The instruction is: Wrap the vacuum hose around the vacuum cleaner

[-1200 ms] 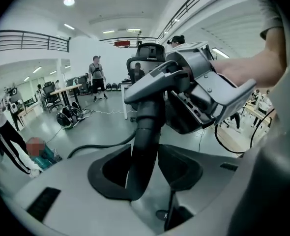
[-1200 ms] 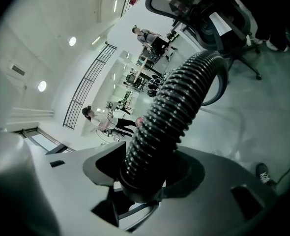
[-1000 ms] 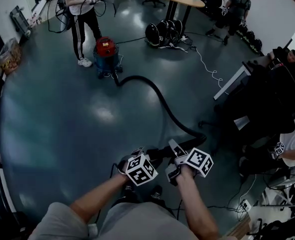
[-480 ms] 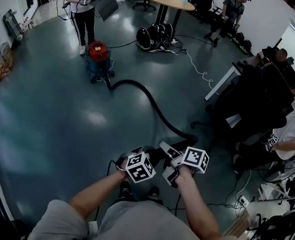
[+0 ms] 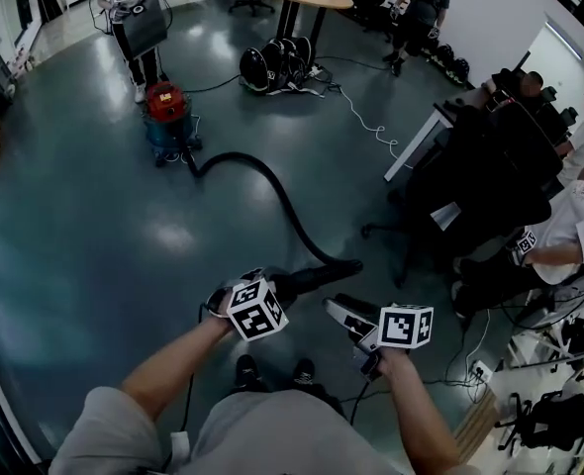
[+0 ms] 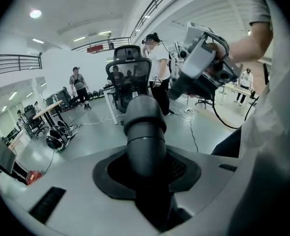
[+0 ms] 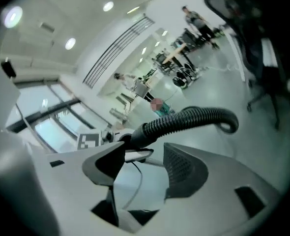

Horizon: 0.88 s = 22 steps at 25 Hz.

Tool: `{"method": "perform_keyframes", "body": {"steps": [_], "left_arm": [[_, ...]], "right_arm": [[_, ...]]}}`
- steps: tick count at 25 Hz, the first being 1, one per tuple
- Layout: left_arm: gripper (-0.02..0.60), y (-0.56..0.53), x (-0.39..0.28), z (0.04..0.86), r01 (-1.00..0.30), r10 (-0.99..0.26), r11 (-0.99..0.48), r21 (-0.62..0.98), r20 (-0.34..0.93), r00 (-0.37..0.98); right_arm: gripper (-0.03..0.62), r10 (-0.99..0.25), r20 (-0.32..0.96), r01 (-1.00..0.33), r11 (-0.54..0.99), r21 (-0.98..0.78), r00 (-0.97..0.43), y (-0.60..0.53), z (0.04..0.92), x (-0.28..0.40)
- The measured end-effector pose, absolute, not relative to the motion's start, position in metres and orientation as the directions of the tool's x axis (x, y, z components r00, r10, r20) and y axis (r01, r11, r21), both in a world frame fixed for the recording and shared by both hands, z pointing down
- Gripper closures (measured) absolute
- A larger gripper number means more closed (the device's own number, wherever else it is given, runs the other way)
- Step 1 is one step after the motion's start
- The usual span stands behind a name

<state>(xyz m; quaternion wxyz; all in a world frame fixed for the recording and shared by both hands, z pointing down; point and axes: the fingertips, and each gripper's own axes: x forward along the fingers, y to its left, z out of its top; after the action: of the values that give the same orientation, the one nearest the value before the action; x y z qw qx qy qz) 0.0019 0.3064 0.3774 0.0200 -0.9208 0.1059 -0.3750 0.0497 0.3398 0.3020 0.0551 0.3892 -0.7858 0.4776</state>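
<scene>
One vacuum hose (image 5: 272, 181) on the dark floor (image 5: 94, 236). Starts at the red-and-blue vacuum cleaner (image 5: 166, 115) far off to the left, arcs right, then runs down toward the near middle, so the long axis goes from far left to near centre. Ends in a smooth dark hose cuff (image 6: 144, 132), lifted off the floor and pointing away from the person in the left gripper view.

Hard to make out where hose meets cleaner: too small in the head view. Tip of the cuff hidden there behind the left tongs (image 5: 277, 290). Ribbed length hidden behind the cuff in the left gripper view, and the pads mostly covered by it.

Left tongs (image 6: 145, 166) clenched on the cuff, jaws part-way apart with the cuff filling the gap. Right tongs (image 7: 145, 156) released, jaws well apart, nothing between them; ribbed hose (image 7: 194, 118) passes beyond them, not touching. Right tongs (image 5: 340, 310) just beside the left in the head view.
</scene>
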Motion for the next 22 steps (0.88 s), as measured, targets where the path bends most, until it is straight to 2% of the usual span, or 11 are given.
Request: {"method": "perform_keyframes", "body": {"steps": [2,4,6,9,10,12,18,19,20,22], "left_arm": [[0.445,0.308,-0.001,0.378,-0.149,-0.194,-0.981,-0.126,0.693,0.694],[0.445,0.306,-0.001,0.377,-0.120,-0.181,-0.984,-0.135,0.702,0.689],[0.445,0.302,0.001,0.378,-0.094,-0.170,-0.985,-0.145,0.712,0.681],[0.445,0.292,0.004,0.378,-0.049,-0.157,-0.985,-0.167,0.734,0.661],[0.445,0.288,0.007,0.378,-0.032,-0.154,-0.984,-0.176,0.741,0.654],[0.446,0.283,0.013,0.376,-0.003,-0.144,-0.982,-0.187,0.747,0.649],[0.446,0.274,0.026,0.357,-0.001,-0.126,-0.986,-0.167,0.743,0.657],[0.446,0.269,0.025,0.355,-0.013,-0.134,-0.986,-0.166,0.746,0.652],[0.446,0.264,0.025,0.354,-0.025,-0.141,-0.986,-0.165,0.750,0.646],[0.446,0.254,0.028,0.354,-0.037,-0.149,-0.986,-0.162,0.761,0.631]], "right_arm": [[0.367,-0.530,0.548,-0.762,0.424,-0.489,-0.647,0.335,0.295,0.049],[0.367,-0.506,0.641,-0.777,0.581,-0.242,-0.577,0.325,0.291,0.048],[0.367,-0.463,0.727,-0.702,0.712,-0.036,-0.507,0.316,0.295,0.046],[0.330,-0.392,0.819,-0.495,0.855,0.157,-0.418,0.301,0.306,0.045],[0.306,-0.376,0.836,-0.428,0.883,0.192,-0.400,0.295,0.310,0.046],[0.304,-0.333,0.863,-0.317,0.923,0.217,-0.379,0.283,0.319,0.048],[0.307,-0.117,0.914,-0.069,0.993,0.098,-0.389,0.269,0.339,0.045],[0.345,-0.109,0.913,-0.042,0.994,0.101,-0.392,0.265,0.338,0.045],[0.416,-0.104,0.910,-0.018,0.994,0.105,-0.400,0.260,0.337,0.045],[0.445,-0.083,0.899,0.015,0.995,0.100,-0.430,0.253,0.336,0.048]]}}
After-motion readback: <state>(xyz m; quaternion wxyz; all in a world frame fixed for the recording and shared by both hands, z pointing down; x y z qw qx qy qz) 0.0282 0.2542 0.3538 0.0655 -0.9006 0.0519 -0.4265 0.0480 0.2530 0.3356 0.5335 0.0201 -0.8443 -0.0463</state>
